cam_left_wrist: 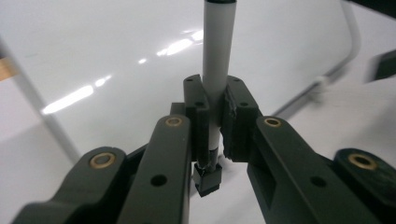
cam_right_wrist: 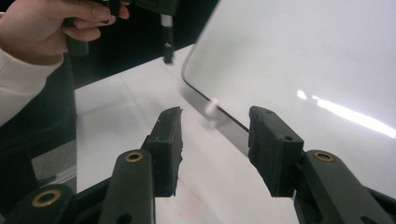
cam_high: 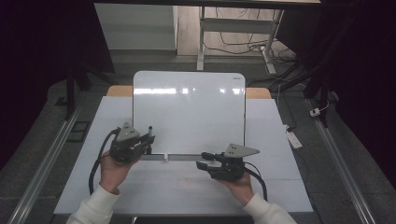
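Observation:
A white whiteboard (cam_high: 189,112) lies flat on the table, its glossy face (cam_left_wrist: 93,46) catching the ceiling lights. My left gripper (cam_high: 149,140) hovers at the board's near left corner, shut on a marker (cam_high: 150,133). In the left gripper view the marker's pale barrel (cam_left_wrist: 217,70) stands up between the pads and its black end (cam_left_wrist: 208,179) sticks out below. My right gripper (cam_high: 203,159) lies along the board's near edge, pointing left. Its jaws (cam_right_wrist: 215,140) are open with nothing between them. Beyond them are the marker (cam_right_wrist: 166,35) and a small white nub (cam_right_wrist: 212,108) on the board's edge.
The white tabletop (cam_high: 187,186) has bare room in front of the board. A power strip (cam_high: 294,138) lies off the table's right side. Desk legs and cables (cam_high: 243,44) stand behind the table. Floor rails (cam_high: 42,163) run along both sides.

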